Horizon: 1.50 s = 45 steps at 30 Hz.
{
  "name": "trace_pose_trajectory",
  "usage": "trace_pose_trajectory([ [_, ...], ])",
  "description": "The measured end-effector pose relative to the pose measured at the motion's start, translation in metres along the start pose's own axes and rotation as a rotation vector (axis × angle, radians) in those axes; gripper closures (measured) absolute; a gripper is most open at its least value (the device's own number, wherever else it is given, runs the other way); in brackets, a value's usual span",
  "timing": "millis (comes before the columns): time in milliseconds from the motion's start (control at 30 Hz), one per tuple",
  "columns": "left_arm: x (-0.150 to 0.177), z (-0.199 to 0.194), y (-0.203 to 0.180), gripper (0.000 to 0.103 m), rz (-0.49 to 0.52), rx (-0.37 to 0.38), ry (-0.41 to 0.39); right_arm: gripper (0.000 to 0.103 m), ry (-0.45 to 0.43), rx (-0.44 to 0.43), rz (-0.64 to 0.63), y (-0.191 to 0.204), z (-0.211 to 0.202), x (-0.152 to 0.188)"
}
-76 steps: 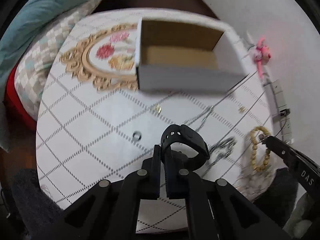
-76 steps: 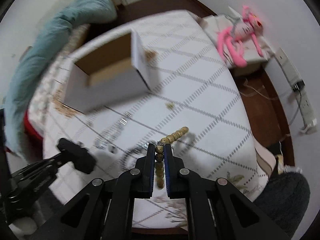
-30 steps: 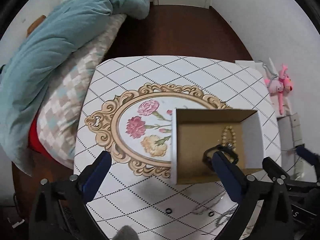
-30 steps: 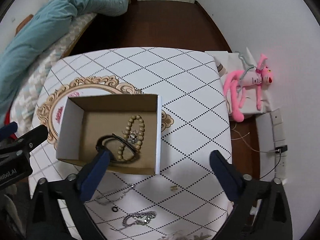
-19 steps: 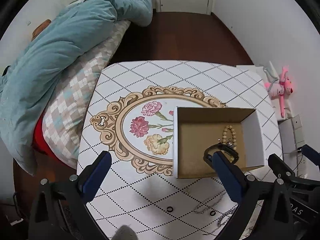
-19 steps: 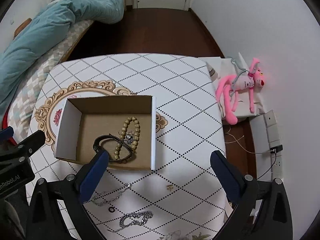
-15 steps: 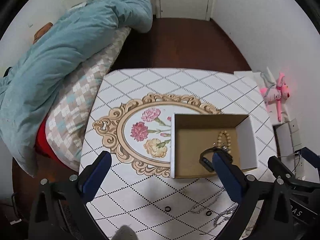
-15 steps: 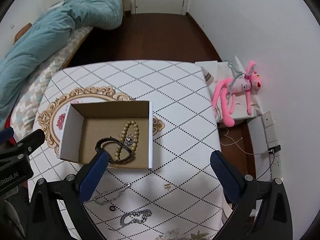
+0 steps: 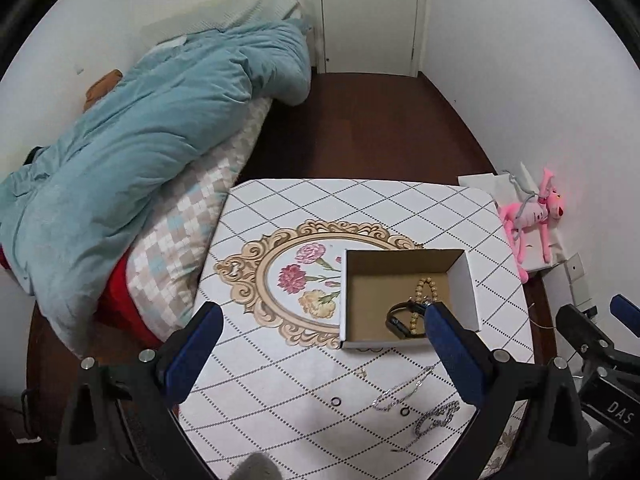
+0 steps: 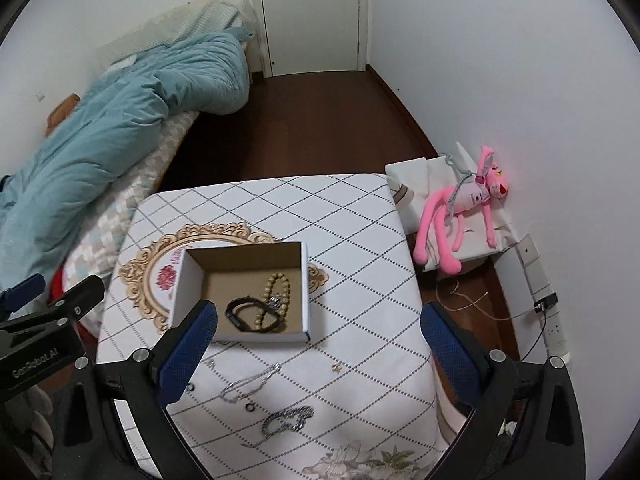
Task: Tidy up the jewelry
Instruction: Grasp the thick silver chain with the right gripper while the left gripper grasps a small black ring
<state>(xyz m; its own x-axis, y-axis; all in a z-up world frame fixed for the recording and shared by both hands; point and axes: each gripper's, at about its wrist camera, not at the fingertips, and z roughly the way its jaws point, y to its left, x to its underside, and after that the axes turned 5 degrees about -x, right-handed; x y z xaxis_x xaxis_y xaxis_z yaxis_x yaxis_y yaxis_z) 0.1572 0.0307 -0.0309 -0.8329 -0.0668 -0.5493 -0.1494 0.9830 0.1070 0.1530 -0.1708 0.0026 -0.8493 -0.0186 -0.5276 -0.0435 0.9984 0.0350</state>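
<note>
A bed [image 9: 120, 184] with a teal duvet [image 10: 112, 120] runs along the wall to the left of the surface [image 10: 352, 216], which carries a white diamond-patterned cloth with a gold oval flower frame [image 9: 280, 280]. On that frame's right part stands an open cardboard box [image 10: 304, 280]. Inside it lie a beaded bracelet [image 10: 276, 292] and a black band [image 10: 244, 312], touching each other near the box's front wall.

Both grippers hang above the near edge of the surface, well apart from the box. The left gripper [image 9: 320, 352] has its blue-padded fingers [image 9: 196, 344] spread wide with nothing between them; the right gripper [image 10: 320, 344] is likewise spread wide and holds nothing.

In front of the box, on the cloth, lie a thin silver chain [image 10: 248, 382], a thicker silver chain [image 10: 286, 418], two small dark rings [image 9: 336, 402] [image 9: 405, 412] and a tiny gold piece [image 10: 337, 367], each apart from the others.

A pink plush toy [image 10: 460, 212] sits against the wall to the right.
</note>
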Motion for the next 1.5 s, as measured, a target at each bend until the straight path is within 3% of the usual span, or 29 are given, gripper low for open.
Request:
trace_pose_trajectory([
  [167, 0.031, 0.008, 0.008, 0.0, 0.009, -0.063, 0.044, 0.0, 0.076, -0.029, 0.056, -0.012, 0.011, 0.033],
  [433, 0.094, 0.057, 0.021, 0.0, 0.029, -0.117, 0.179, 0.003, 0.289, -0.055, 0.181, -0.036, 0.089, 0.115],
  [467, 0.102, 0.066, 0.023, 0.0, 0.033, -0.12, 0.201, 0.006, 0.311, -0.062, 0.197, -0.037, 0.098, 0.124],
  [533, 0.114, 0.079, 0.024, 0.001, 0.038, -0.115, 0.237, 0.021, 0.345, -0.075, 0.215, -0.039, 0.112, 0.138],
  [667, 0.13, 0.104, 0.024, 0.001, 0.041, -0.081, 0.31, 0.034, 0.403, -0.08, 0.226, -0.035, 0.137, 0.159],
  [800, 0.134, 0.12, 0.016, 0.007, 0.068, -0.049, 0.331, 0.06, 0.423, -0.075, 0.2, -0.024, 0.151, 0.164],
  [833, 0.135, 0.122, 0.014, 0.009, 0.075, -0.044, 0.333, 0.061, 0.417, -0.061, 0.185, -0.021, 0.153, 0.165],
  [967, 0.135, 0.132, 0.002, 0.01, 0.11, -0.006, 0.341, 0.091, 0.398, 0.017, 0.118, -0.007, 0.154, 0.164],
  [1167, 0.135, 0.141, -0.015, 0.012, 0.159, 0.025, 0.342, 0.095, 0.384, 0.024, 0.124, -0.01, 0.153, 0.159],
  [1267, 0.136, 0.149, -0.022, 0.025, 0.185, 0.03, 0.352, 0.095, 0.393, 0.016, 0.14, -0.017, 0.154, 0.156],
  [1333, 0.138, 0.153, -0.025, 0.04, 0.199, 0.032, 0.358, 0.095, 0.398, 0.013, 0.147, -0.021, 0.154, 0.153],
  [1467, 0.136, 0.155, -0.029, 0.052, 0.203, 0.046, 0.339, 0.095, 0.405, 0.009, 0.162, -0.023, 0.159, 0.145],
  [1500, 0.135, 0.155, -0.03, 0.062, 0.204, 0.054, 0.336, 0.095, 0.406, 0.008, 0.164, -0.024, 0.16, 0.144],
])
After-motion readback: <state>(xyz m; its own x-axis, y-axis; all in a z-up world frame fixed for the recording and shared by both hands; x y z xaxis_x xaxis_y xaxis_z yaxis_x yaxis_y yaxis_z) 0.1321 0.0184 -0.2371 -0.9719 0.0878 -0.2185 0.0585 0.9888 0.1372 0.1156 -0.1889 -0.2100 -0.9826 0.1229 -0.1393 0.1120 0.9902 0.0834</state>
